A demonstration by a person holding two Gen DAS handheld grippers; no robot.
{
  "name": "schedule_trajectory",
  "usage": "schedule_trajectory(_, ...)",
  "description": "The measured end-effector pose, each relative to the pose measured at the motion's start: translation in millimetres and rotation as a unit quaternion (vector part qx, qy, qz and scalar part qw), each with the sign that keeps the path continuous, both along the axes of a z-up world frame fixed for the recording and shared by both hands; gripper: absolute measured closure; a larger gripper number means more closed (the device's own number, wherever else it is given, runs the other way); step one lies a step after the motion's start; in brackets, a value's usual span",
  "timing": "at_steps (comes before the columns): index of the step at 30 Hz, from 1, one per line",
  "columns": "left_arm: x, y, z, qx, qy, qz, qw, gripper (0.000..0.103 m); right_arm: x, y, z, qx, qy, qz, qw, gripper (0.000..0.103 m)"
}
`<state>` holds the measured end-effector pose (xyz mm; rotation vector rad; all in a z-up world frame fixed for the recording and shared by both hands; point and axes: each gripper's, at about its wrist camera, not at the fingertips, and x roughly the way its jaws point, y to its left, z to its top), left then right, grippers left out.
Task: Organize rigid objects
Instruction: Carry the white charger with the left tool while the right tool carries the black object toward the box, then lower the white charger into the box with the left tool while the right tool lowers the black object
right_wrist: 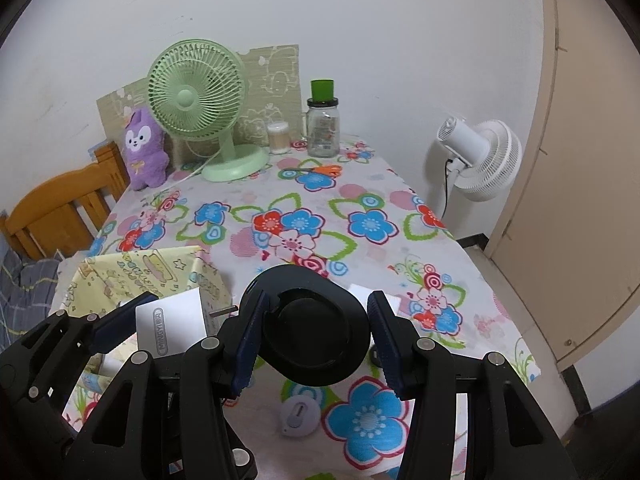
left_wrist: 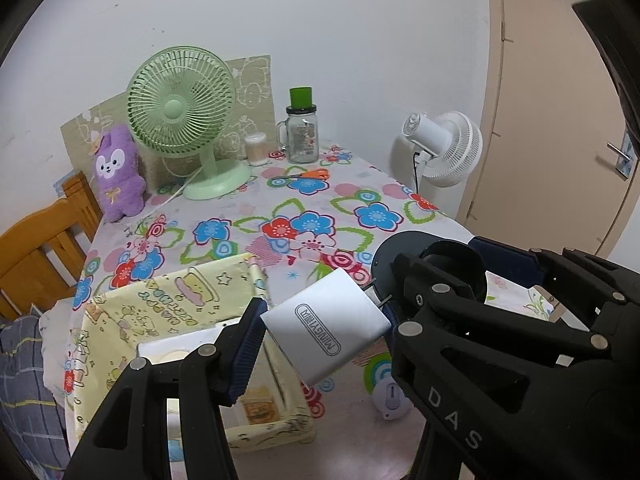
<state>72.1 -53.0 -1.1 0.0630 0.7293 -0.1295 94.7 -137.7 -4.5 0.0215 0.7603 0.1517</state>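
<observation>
My left gripper (left_wrist: pixel 320 332) is shut on a white power adapter (left_wrist: pixel 326 326) with two metal prongs, held tilted in the air by the right edge of a yellow cartoon-print fabric box (left_wrist: pixel 168 304). The adapter (right_wrist: pixel 170 326) and box (right_wrist: pixel 140 272) also show at the left of the right wrist view. My right gripper (right_wrist: pixel 314 344) is open around a black round stand (right_wrist: pixel 308 332); its jaws do not visibly touch it. The stand also shows in the left wrist view (left_wrist: pixel 432 268). A small white round gadget (right_wrist: pixel 299 416) lies on the floral tablecloth (right_wrist: pixel 360 216) below both grippers.
At the table's back stand a green desk fan (left_wrist: pixel 182 116), a purple plush (left_wrist: pixel 118 174), a cotton swab jar (left_wrist: pixel 256 148), a glass mug jar with green lid (left_wrist: pixel 302 130) and orange scissors (left_wrist: pixel 304 175). A white fan (left_wrist: pixel 444 148) stands beyond the right edge; a wooden chair (left_wrist: pixel 44 248) stands left.
</observation>
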Motion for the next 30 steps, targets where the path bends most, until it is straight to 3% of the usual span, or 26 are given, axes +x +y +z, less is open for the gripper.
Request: schedule_trajectory(30,-1,74,-12,-0.004,0.010,0.037,0.9992,0.042,11,79,-5,-0.014,0.016,0.049,0.999,0.049)
